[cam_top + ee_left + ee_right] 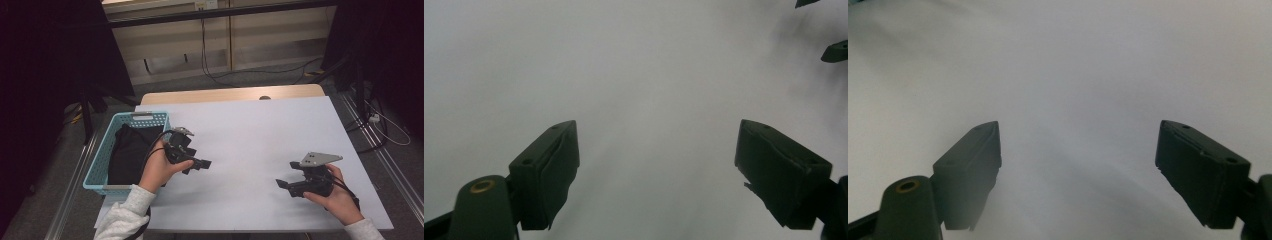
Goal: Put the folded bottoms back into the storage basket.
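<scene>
My left gripper (pixel 196 167) hovers low over the white table (pixel 260 135), just right of a light blue basket (pixel 145 118). Its jaws point right and stand open with nothing between them. In the left gripper view the left gripper (pixel 656 172) faces bare white tabletop. A black cloth (pixel 129 150) lies bundled inside the basket. My right gripper (pixel 287 175) rests near the table's front right, its jaws aimed left and apart. In the right gripper view the right gripper (pixel 1078 172) is open over plain white surface, holding nothing.
The other gripper's black jaw tips (pixel 836 50) poke into the top right corner of the left gripper view. A wooden table edge (pixel 230 93) lies beyond the white surface. Cables (pixel 240 72) run across the floor behind, and dark curtains flank both sides.
</scene>
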Demonstrator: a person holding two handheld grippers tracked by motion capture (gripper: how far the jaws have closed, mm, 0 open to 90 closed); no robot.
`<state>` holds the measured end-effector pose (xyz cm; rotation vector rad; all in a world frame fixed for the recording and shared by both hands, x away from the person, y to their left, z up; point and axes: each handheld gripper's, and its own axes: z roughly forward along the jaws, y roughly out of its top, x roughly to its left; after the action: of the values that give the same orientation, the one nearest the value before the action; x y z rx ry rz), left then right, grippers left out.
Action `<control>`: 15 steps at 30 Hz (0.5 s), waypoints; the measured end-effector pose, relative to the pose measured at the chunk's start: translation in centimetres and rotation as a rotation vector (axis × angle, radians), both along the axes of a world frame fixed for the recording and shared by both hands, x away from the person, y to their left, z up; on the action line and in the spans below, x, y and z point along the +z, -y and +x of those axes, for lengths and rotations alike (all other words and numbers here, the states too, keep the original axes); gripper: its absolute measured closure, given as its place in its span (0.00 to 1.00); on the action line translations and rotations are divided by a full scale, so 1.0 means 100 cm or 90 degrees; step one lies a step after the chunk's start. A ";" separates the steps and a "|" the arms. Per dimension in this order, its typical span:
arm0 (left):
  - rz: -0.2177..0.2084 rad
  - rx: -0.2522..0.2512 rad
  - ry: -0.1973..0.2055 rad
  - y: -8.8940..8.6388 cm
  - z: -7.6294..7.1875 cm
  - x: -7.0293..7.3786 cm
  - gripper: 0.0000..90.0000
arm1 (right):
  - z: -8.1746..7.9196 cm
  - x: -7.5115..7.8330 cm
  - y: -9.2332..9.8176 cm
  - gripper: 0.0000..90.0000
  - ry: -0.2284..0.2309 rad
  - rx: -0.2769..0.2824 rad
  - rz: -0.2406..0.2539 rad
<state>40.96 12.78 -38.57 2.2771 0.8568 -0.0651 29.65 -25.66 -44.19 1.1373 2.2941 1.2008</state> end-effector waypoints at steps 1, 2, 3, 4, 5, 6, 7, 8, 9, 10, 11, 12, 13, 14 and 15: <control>-0.003 0.001 -0.001 0.000 -0.001 -0.001 0.20 | 0.000 0.000 0.000 0.20 0.000 -0.001 0.000; -0.003 -0.002 -0.003 0.001 -0.001 -0.002 0.20 | 0.000 0.000 0.001 0.20 0.000 -0.001 0.001; -0.006 0.001 -0.003 0.001 -0.002 -0.004 0.20 | -0.001 0.000 0.001 0.20 0.001 -0.002 0.000; -0.005 -0.001 -0.004 0.001 -0.002 -0.004 0.20 | -0.001 0.000 0.001 0.20 0.001 -0.002 0.001; -0.006 -0.001 -0.004 0.002 -0.003 -0.005 0.20 | -0.001 0.000 0.001 0.20 0.000 -0.004 0.002; -0.006 -0.001 -0.004 0.002 -0.004 -0.005 0.20 | -0.001 0.000 0.002 0.20 0.000 -0.004 0.002; -0.005 -0.004 -0.004 0.002 -0.004 -0.006 0.20 | -0.002 0.000 0.002 0.20 0.000 -0.005 0.002; -0.005 -0.008 -0.003 0.002 -0.004 -0.006 0.20 | -0.002 0.000 0.002 0.20 0.000 -0.005 0.002; -0.008 -0.006 -0.004 0.002 -0.005 -0.006 0.20 | -0.002 0.000 0.003 0.20 0.000 -0.004 0.002; -0.009 -0.006 -0.003 0.002 -0.006 -0.007 0.20 | -0.002 0.000 0.003 0.20 0.000 -0.004 0.001; -0.011 -0.004 -0.003 0.002 -0.006 -0.007 0.20 | -0.002 0.000 0.003 0.20 0.001 -0.005 0.002; -0.014 -0.005 -0.004 0.002 -0.007 -0.008 0.20 | -0.002 0.000 0.003 0.20 0.001 -0.006 0.002; -0.013 -0.010 -0.004 0.001 -0.007 -0.008 0.20 | -0.003 0.000 0.004 0.20 0.001 -0.006 0.002; -0.013 -0.009 -0.004 0.001 -0.007 -0.009 0.20 | -0.003 0.000 0.004 0.20 0.001 -0.006 0.002; -0.015 -0.008 -0.003 0.001 -0.007 -0.010 0.20 | -0.003 0.000 0.004 0.20 0.001 -0.006 0.002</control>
<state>40.22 12.70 -39.59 2.2607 0.8410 -0.0865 29.34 -26.07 -44.19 1.1455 2.2840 1.2014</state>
